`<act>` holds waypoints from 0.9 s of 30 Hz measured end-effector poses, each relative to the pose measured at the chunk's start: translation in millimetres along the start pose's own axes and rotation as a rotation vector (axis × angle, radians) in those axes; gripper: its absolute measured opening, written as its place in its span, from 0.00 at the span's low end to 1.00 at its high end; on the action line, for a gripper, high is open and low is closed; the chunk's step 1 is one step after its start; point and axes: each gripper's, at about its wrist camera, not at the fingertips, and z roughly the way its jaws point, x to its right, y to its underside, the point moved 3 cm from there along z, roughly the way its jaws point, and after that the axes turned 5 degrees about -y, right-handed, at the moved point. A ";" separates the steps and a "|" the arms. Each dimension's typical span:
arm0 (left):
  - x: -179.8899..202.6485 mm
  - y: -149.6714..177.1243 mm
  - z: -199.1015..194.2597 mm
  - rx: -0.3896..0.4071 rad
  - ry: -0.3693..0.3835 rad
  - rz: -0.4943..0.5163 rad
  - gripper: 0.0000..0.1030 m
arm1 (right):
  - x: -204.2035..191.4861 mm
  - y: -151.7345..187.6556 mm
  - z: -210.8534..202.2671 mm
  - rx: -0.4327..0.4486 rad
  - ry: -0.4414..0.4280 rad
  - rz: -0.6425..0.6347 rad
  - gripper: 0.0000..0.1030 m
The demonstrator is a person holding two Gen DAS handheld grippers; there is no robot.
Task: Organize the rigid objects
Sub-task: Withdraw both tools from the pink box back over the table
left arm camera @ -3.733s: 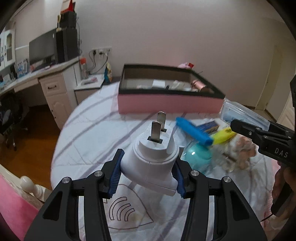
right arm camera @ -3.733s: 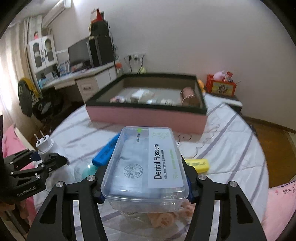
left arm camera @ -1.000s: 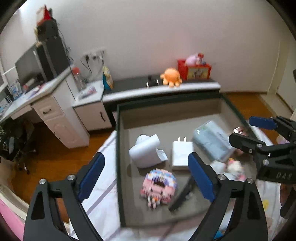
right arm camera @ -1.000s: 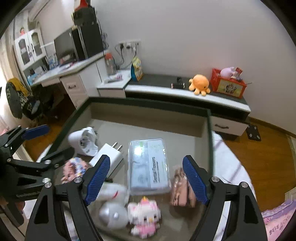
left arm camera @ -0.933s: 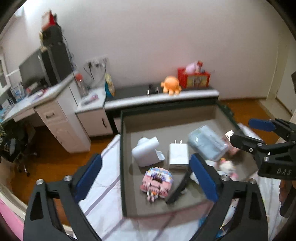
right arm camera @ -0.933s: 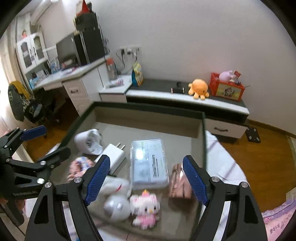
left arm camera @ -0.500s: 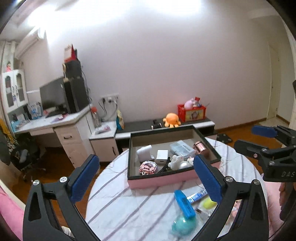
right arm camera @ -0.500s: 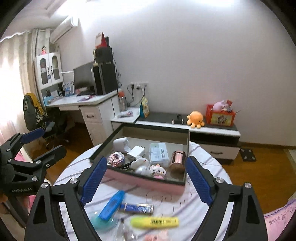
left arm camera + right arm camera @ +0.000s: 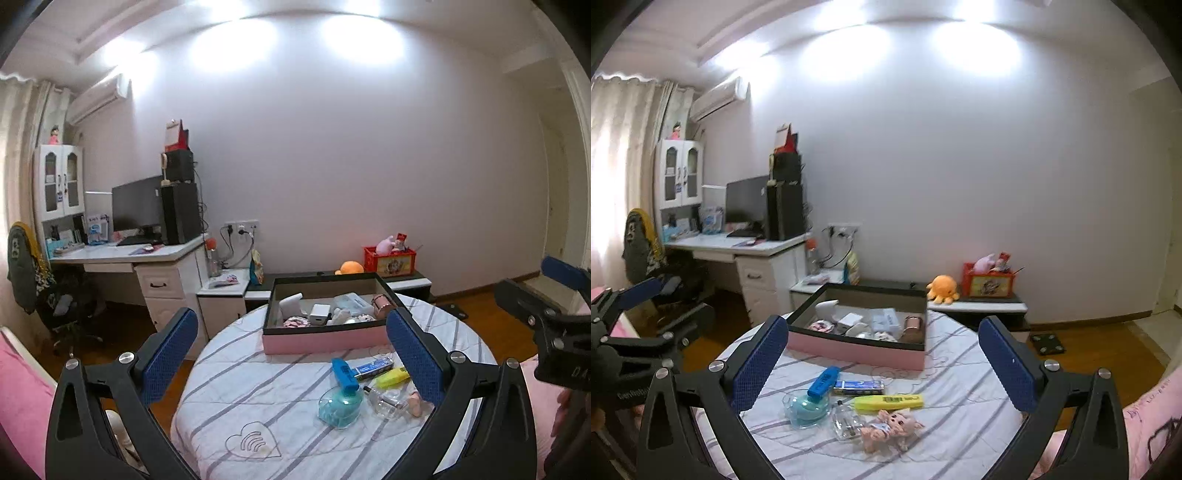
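A pink box with a dark rim [image 9: 325, 341] [image 9: 857, 350] sits at the far side of a round striped table [image 9: 258, 398] and holds the white plug adapter [image 9: 291, 303], a white charger [image 9: 320, 313], the dental floss case [image 9: 351, 303] and other small items. On the table in front lie a blue case [image 9: 823, 380], a teal round bottle [image 9: 806, 408], a yellow marker [image 9: 888, 401], a small glass bottle [image 9: 846, 421] and a pink doll [image 9: 890, 430]. My left gripper [image 9: 291, 354] and my right gripper [image 9: 882, 362] are both open wide, empty, and held high, back from the table.
A desk with a monitor and speaker [image 9: 147, 236] stands at the left, with a chair [image 9: 33, 280] beside it. A low cabinet [image 9: 975, 306] with an orange plush and a red box stands behind the table. Pink bedding [image 9: 1145, 424] lies at the right.
Both grippers put the adapter and the floss case in the box, opened, and have since pulled up and back, away from the box and table.
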 end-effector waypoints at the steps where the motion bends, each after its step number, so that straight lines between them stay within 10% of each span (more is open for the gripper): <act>1: -1.0 1.2 -4.0 0.010 -0.009 -0.004 1.00 | -1.2 3.2 -4.4 0.012 0.010 0.001 1.00; 27: -2.2 59.9 35.7 -0.190 0.017 0.037 1.00 | 24.0 60.0 4.4 -0.135 0.065 0.080 1.00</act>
